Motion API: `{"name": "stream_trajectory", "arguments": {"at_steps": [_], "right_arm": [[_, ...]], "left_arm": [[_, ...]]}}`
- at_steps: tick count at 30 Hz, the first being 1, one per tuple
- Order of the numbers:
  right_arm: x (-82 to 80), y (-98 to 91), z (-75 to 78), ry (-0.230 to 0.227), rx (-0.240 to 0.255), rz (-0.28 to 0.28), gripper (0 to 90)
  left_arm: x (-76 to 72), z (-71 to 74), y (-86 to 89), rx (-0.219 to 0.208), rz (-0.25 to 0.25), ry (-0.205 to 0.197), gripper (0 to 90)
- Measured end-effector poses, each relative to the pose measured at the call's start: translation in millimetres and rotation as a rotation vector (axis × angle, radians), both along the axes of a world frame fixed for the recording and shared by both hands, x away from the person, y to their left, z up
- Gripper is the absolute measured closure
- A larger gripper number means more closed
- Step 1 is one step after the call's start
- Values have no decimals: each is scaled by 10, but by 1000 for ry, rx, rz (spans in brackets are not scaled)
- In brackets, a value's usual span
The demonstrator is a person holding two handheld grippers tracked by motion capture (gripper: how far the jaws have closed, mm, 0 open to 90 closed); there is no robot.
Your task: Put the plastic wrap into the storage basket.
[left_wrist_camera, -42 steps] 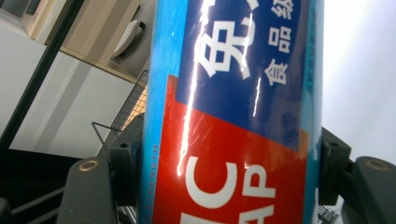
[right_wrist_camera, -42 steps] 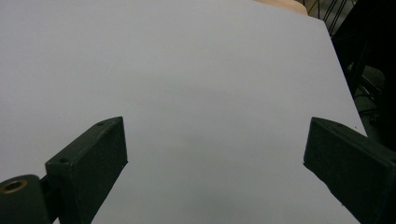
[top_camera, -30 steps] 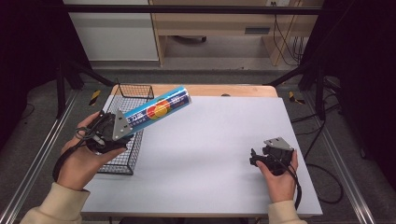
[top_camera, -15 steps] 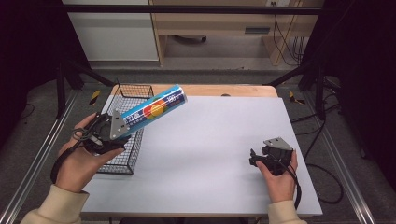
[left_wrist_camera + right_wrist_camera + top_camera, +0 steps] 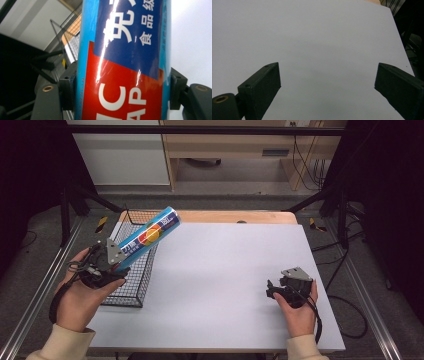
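In the high view the left gripper (image 5: 117, 265) sits at the left of the frame, over the near part of the black wire basket (image 5: 131, 290), with its jaws clamped on the lower end of a blue tube (image 5: 147, 239) that carries a red and orange label. The left gripper view confirms the hold: both black pads (image 5: 67, 86) press against the tube's sides, with the glossy blue and red print rising between them. What has changed over the last second is the tube's place in the frame: earlier its free end reached up and right, out over the white table top beyond the basket's right rim; now the whole tube has drifted left and its top end hangs above the basket's upper right corner, still slanting up to the right. The grip itself looks the same. I judge this as the carry toward the basket nearing its end, with lowering and release not yet done. The right gripper (image 5: 274, 290) rests at the lower right on the white table (image 5: 225, 270), just as before; the right gripper view shows its jaws spread wide with nothing but bare table between them.
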State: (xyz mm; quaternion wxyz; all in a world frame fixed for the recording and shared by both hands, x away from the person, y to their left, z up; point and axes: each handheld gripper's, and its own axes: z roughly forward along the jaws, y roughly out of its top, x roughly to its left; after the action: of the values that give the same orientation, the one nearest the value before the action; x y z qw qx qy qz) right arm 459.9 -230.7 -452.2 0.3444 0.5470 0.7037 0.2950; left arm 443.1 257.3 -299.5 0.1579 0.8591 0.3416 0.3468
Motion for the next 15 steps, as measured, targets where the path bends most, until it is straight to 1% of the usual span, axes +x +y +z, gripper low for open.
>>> {"name": "stream_trajectory", "arguments": {"at_steps": [2, 3, 5, 8, 9, 11, 14, 15], "right_arm": [[-1, 1, 1, 2, 2, 3, 68], [5, 4, -6, -1, -3, 3, 68], [10, 1, -11, 0, -4, 5, 69], [9, -2, -10, 4, 6, 5, 69], [8, -5, -7, -4, 1, 4, 69], [7, -9, -4, -6, -1, 3, 69], [5, -11, -4, -6, -1, 4, 69], [3, -11, -4, -5, 0, 4, 70]], "left_arm": [[8, -10, 17, 4, 10, 4, 310], [26, -32, 44, 13, 31, 8, 310], [47, -55, 72, 13, 49, 20, 310], [69, -80, 96, 16, 60, 27, 311], [92, -101, 121, 18, 69, 39, 311], [116, -114, 150, 24, 70, 44, 311], [127, -126, 175, 17, 81, 54, 311], [123, -132, 189, 12, 99, 69, 311]]}}
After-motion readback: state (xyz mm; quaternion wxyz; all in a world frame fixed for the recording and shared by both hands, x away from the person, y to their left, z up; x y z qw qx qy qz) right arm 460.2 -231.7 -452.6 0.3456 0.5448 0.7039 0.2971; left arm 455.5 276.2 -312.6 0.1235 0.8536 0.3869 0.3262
